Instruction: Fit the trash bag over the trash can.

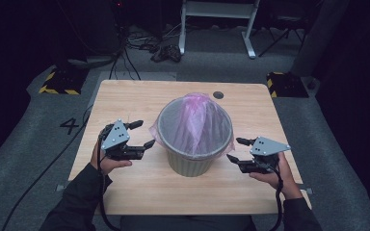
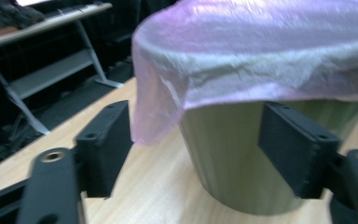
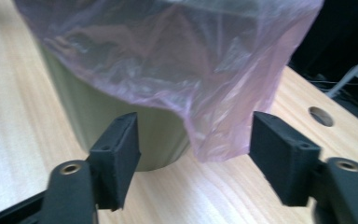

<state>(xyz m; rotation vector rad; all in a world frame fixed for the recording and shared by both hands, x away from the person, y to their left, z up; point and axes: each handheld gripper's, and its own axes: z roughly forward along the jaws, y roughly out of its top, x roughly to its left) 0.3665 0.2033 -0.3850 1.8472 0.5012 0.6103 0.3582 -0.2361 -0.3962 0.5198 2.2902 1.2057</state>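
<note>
Grippers flank the bin (image 1: pixel 192 161) with its pink bag (image 1: pixel 195 120) — we see left gripper (image 1: pixel 143 134) and right gripper (image 1: pixel 235 149) jaws wide, holding nothing.

My high view looks forward and down on the whole desk (image 1: pixel 125 96) from above its near edge. My two gripper views sit low at desk level, very near, facing the bin (image 2: pixel 233 163) and its pink bag (image 3: pixel 191 70) from opposite sides; all three views share it.
</note>
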